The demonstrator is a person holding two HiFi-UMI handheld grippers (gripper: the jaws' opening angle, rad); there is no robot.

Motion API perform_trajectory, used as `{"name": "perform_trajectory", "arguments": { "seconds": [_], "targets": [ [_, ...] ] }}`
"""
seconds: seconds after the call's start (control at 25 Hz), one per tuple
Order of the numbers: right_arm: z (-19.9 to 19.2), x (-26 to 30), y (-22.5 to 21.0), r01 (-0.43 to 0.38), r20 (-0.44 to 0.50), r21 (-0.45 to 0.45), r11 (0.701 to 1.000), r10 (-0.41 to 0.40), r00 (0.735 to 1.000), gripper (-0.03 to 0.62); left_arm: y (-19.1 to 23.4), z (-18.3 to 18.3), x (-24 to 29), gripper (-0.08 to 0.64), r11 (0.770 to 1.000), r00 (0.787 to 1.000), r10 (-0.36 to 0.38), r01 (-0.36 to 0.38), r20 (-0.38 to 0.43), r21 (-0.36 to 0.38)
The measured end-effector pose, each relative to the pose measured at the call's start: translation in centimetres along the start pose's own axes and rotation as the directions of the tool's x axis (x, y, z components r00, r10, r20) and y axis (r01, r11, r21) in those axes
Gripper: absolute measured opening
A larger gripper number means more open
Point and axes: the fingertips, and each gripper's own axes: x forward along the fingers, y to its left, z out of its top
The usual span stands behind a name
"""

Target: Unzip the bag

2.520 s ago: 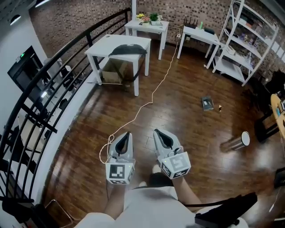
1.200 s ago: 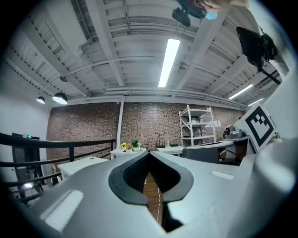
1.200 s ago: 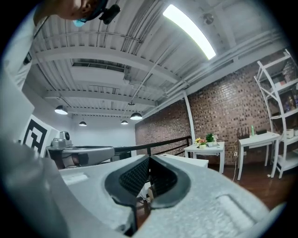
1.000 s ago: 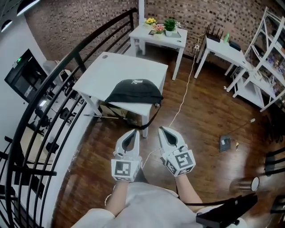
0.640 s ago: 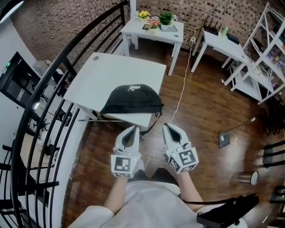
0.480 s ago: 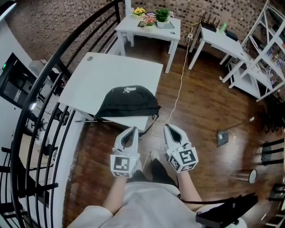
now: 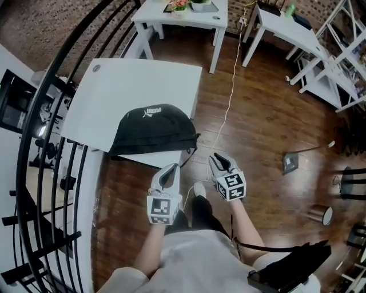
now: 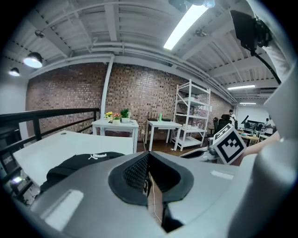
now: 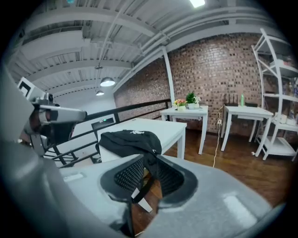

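A black bag [image 7: 151, 129] with a white logo lies at the near edge of a white table [image 7: 131, 80]; its strap hangs off the near right corner. Both grippers hover over the floor just short of that edge, touching nothing. My left gripper [image 7: 170, 167] is shut, and its view shows the bag [image 8: 88, 160] ahead to the left. My right gripper [image 7: 218, 158] is off the table's near right corner with its jaws opening and nothing between them. In its view the bag [image 9: 130, 139] and the hanging strap show beyond the jaws.
A black railing [image 7: 57, 114] curves along the left. A white cable [image 7: 229, 109] runs across the wooden floor. Behind stand a small table with flowers [image 7: 183, 11], another white table [image 7: 286, 28] and white shelving [image 7: 343, 51]. A dustpan [image 7: 290, 163] lies to the right.
The person has walked up to the table, so the bag now lies just ahead of both grippers. The right gripper's jaws have parted; the left stays shut.
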Motion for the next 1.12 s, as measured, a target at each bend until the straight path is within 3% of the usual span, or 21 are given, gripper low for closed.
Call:
{"name": "perform_trajectory", "arguments": {
  "seconds": [0.28,0.44,0.64,0.72,0.88,1.12],
  "targets": [
    [-8.0,9.3,-0.3,-0.082,-0.168,-0.121,0.989,0.061,0.984,0.127,0.4,-5.5,4.4,0.018,1.0,0.993,-0.007,0.006,-0.12,-0.004],
    [-9.6,12.8,-0.3,-0.08,-0.189,-0.177,0.981,0.046,0.981,0.13,0.5,-7.3,5.6,0.017,1.0,0.987,-0.004,0.002,-0.164,-0.01],
    [-9.6,15.1,-0.2,-0.085,-0.185,-0.224,0.971,0.044,0.982,0.127,0.7,-8.4,6.2,0.018,1.0,0.982,0.0,-0.004,-0.189,-0.02],
    [-9.4,15.1,0.1,-0.101,-0.189,-0.238,0.966,0.056,0.98,0.066,0.9,-8.6,6.2,0.018,1.0,0.981,0.006,-0.011,-0.194,-0.024],
    [-7.5,13.2,0.7,-0.137,-0.179,-0.187,0.973,0.103,0.978,0.04,1.0,-9.2,6.2,0.017,0.999,0.977,0.003,-0.012,-0.214,-0.041],
    [-2.6,9.8,2.3,-0.174,-0.18,-0.192,0.966,0.14,0.974,0.032,0.9,-9.0,7.5,0.128,0.994,0.975,-0.024,-0.001,-0.219,-0.113]
  ]
}}
